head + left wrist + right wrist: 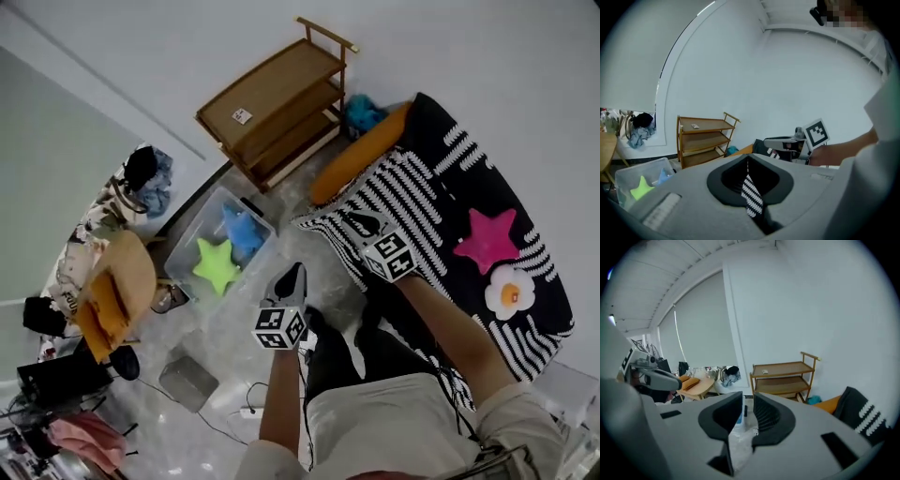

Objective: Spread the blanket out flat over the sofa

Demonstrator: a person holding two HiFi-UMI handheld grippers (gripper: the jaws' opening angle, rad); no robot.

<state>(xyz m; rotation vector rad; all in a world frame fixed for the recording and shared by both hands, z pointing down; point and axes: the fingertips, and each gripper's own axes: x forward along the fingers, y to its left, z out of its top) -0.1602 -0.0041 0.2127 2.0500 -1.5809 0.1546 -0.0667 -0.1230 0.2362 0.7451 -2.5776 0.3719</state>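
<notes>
The black-and-white striped blanket [441, 202], with a pink star and a white flower on it, lies over the sofa at the right in the head view, next to an orange cushion [361, 155]. My left gripper [293, 275] is held up over the floor. In the left gripper view, the left gripper [748, 161] is shut on a narrow striped piece of blanket [751, 197] that hangs from its jaws. My right gripper [361, 223] hovers by the blanket's near striped edge. In the right gripper view, the right gripper [746, 404] has a narrow gap between its jaws, with only floor showing through.
A wooden three-tier shelf [281, 98] stands against the wall. In front of it sits a clear bin [192, 253] with star-shaped toys. A round wooden table [127, 277] and clutter fill the left side. A grey box [187, 382] and cables lie on the floor near my legs.
</notes>
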